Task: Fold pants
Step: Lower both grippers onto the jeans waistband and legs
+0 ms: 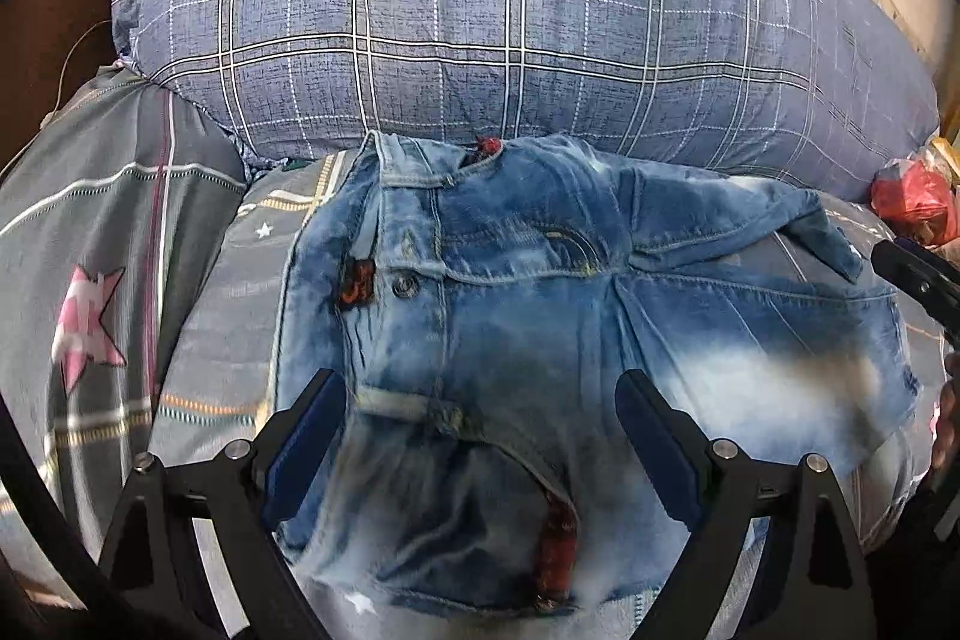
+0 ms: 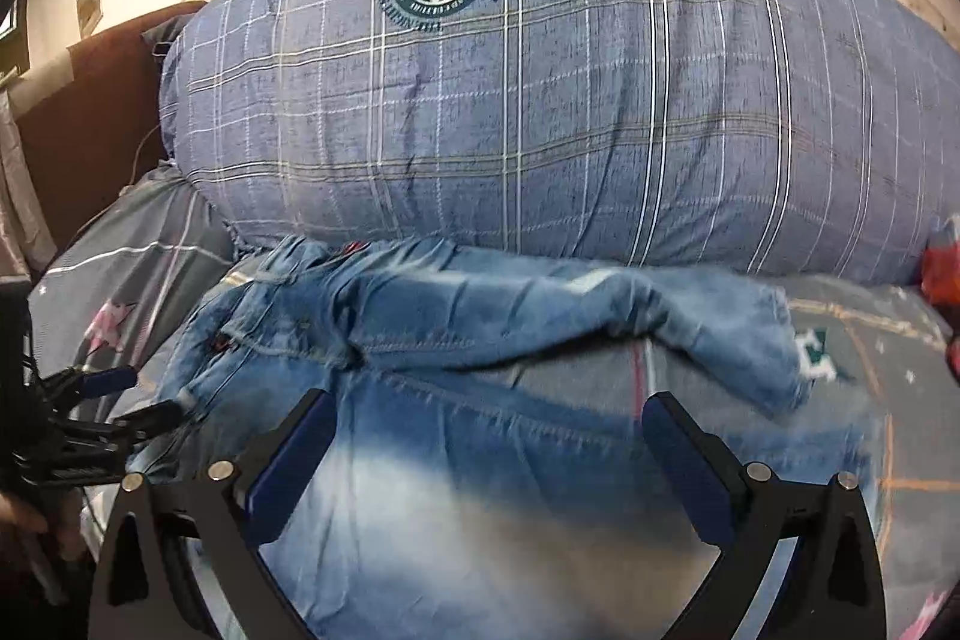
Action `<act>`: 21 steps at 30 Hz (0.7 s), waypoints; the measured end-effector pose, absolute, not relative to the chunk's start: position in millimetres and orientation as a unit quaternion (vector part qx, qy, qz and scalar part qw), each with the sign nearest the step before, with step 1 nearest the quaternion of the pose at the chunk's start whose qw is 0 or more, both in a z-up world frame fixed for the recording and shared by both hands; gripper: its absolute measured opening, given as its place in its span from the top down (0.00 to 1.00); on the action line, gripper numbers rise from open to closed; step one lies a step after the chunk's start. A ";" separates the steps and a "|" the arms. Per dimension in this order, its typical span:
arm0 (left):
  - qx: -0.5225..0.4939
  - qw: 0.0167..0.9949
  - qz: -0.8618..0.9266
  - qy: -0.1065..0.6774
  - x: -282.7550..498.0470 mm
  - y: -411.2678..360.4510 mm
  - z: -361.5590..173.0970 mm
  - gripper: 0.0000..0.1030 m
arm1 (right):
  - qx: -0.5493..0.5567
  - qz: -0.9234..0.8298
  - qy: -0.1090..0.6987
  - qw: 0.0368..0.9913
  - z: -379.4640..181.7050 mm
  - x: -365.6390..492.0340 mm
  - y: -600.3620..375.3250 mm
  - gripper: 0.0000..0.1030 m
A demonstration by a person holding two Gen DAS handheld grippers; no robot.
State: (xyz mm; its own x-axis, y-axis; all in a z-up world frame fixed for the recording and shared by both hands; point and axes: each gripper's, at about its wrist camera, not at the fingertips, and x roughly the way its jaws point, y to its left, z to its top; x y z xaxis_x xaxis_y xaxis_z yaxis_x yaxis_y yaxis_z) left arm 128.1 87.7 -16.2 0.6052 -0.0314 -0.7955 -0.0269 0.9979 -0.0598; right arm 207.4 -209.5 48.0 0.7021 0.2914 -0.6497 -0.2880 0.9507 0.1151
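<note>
Jeans point(image 1: 540, 292) lie bunched just in front of the big checked pillow point(image 1: 480, 10). Both the left gripper point(image 1: 480, 436) and right gripper point(image 2: 489, 454) hover wide open, holding nothing. Best to pinch the edges firmly and fold evenly.

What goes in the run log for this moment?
jeans: partly folded on bedsheet, against plaid pillow | left hand-held gripper: open, over jeans | right hand-held gripper: open, over jeans | nothing gripped
</note>
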 end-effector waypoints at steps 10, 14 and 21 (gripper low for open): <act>-0.009 0.890 0.007 0.455 188.7 116.8 -12.7 0.11 | 0.035 0.129 0.390 0.911 45.3 279.6 -235.5 0.00; -0.013 0.885 0.010 0.466 220.9 126.3 -18.2 0.11 | 0.013 0.129 0.414 0.901 37.2 322.9 -228.7 0.00; -0.039 0.881 0.015 0.471 257.1 145.5 -31.7 0.11 | 0.029 0.148 0.445 0.883 18.9 375.8 -223.6 0.00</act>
